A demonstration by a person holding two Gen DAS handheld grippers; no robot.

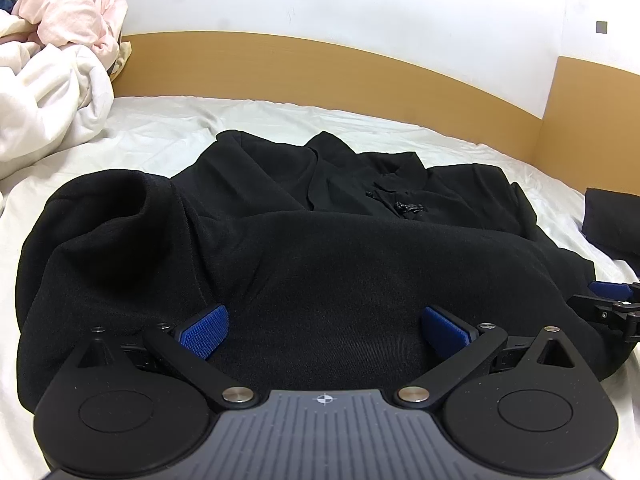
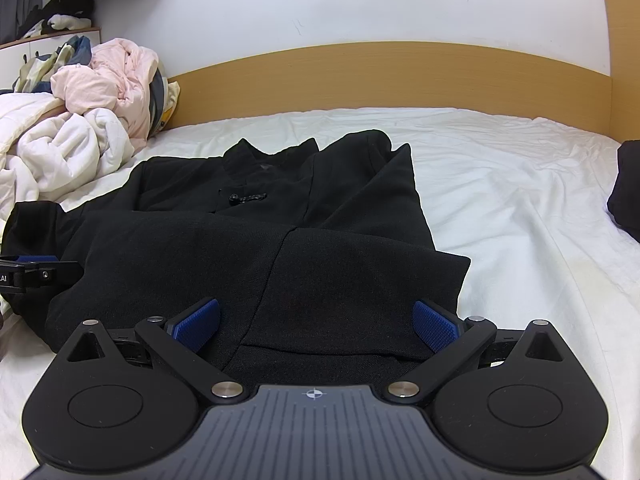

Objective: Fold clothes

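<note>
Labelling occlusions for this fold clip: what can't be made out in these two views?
- Black garment: near hem hidden behind left gripper body, left view; behind right gripper, right view.
- Dark item: cut off by right edge, both views.
- Clothes pile: cut off by left edge.

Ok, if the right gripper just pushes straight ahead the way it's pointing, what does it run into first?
Most likely the black garment itself: the right gripper is open, low over its near folded edge, so the fabric lies right ahead. Beyond it come white sheet and the wooden headboard. Depth is hard to judge.
</note>
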